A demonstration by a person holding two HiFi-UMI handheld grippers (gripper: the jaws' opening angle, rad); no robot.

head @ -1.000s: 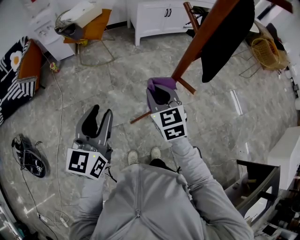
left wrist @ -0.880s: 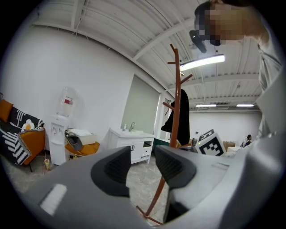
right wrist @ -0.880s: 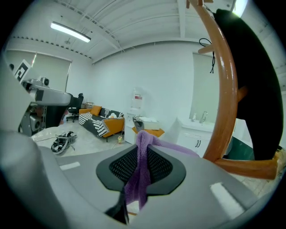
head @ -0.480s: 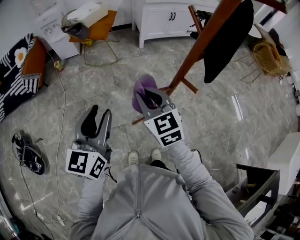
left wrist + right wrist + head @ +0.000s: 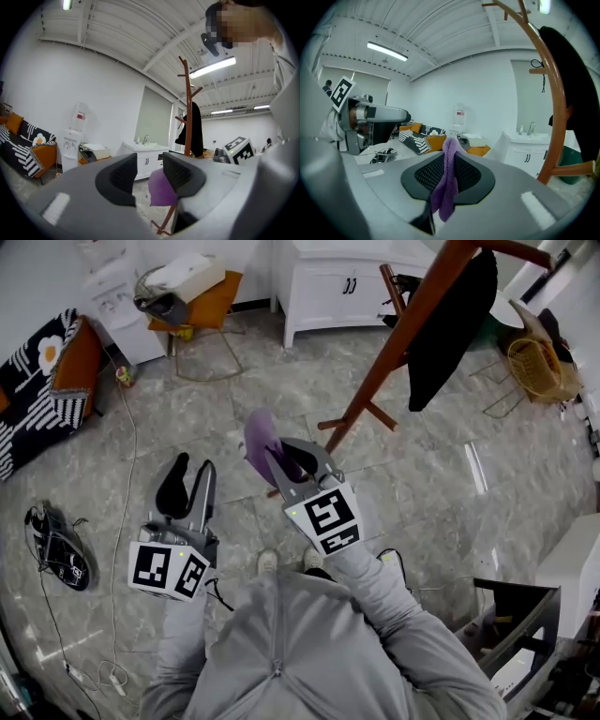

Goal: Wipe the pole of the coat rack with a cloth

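The coat rack's brown pole (image 5: 412,320) slants from the top right down to its feet (image 5: 352,423); a black coat (image 5: 450,320) hangs on it. My right gripper (image 5: 289,457) is shut on a purple cloth (image 5: 258,439), left of the pole's base and apart from it. In the right gripper view the cloth (image 5: 447,180) hangs pinched between the pads, with the pole (image 5: 557,108) off to the right. My left gripper (image 5: 190,472) stands open and empty, lower left. Through its gap (image 5: 150,176) the cloth (image 5: 161,192) and the pole (image 5: 188,108) show.
A white cabinet (image 5: 342,282) stands behind the rack. An orange chair (image 5: 202,296) with a box is at the back left, a striped sofa (image 5: 42,381) at the far left, a wicker basket (image 5: 539,357) at right. A cable (image 5: 122,474) runs over the floor.
My right gripper has swung left and down with the cloth, off the pole near its base. The left gripper has hardly moved.
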